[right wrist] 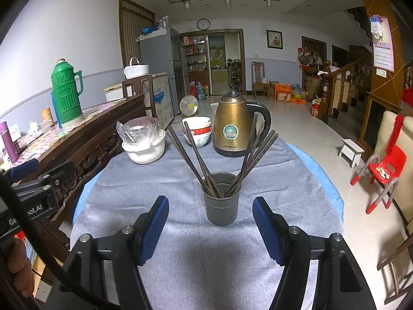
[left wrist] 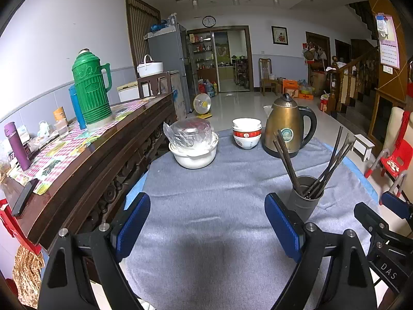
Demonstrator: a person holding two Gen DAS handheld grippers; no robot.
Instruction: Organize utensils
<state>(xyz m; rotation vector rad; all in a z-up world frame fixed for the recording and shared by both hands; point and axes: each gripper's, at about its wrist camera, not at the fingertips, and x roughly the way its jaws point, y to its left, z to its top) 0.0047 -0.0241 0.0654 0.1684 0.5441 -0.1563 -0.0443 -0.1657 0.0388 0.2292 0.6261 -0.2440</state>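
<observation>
A dark grey utensil cup [right wrist: 221, 202] stands on the grey tablecloth [right wrist: 180, 180] and holds several dark brown chopsticks [right wrist: 196, 162] that fan out to both sides. My right gripper [right wrist: 210, 209] is open and empty, just short of the cup, with the cup centred between its blue pads. In the left wrist view the cup [left wrist: 304, 199] stands just right of my left gripper [left wrist: 207, 209], which is open and empty over bare cloth. The right gripper [left wrist: 387, 206] shows at the right edge there.
At the table's far side stand a brass kettle [right wrist: 233, 126], stacked white and red bowls [right wrist: 197, 130] and a white bowl with a plastic-wrapped lid [right wrist: 143, 142]. A wooden sideboard [left wrist: 85, 149] with a green thermos [left wrist: 90, 90] runs along the left. A red chair [right wrist: 384, 168] stands right.
</observation>
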